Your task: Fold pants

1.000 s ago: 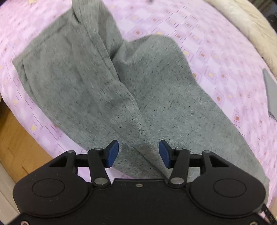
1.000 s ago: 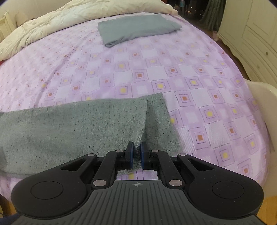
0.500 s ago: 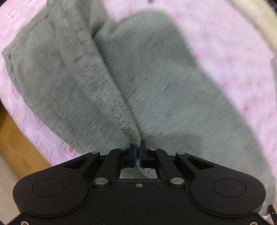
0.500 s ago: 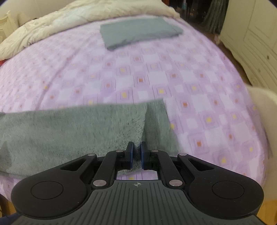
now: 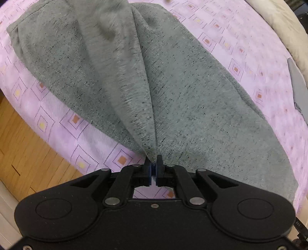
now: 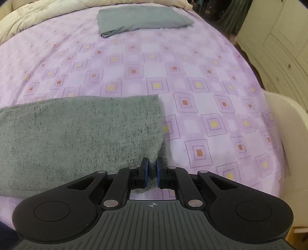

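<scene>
Grey speckled pants (image 5: 173,92) lie on a purple patterned bed sheet (image 5: 240,57). My left gripper (image 5: 153,165) is shut on a raised fold of the pants near the bed's edge, and the cloth rises in a ridge from the jaws. In the right wrist view the pants (image 6: 77,130) spread to the left, one leg lying over the other. My right gripper (image 6: 152,169) is shut on the near right corner of the pants.
A folded grey garment (image 6: 142,19) lies at the far side of the bed, next to a cream duvet (image 6: 28,17). Wooden floor (image 5: 23,144) shows past the bed's left edge. A white cabinet (image 6: 279,48) and a white chair (image 6: 288,119) stand on the right.
My left gripper closed on the pants and lifted the cloth into a ridge. My right gripper stayed shut and drew one leg over the other, so the leg ends now align.
</scene>
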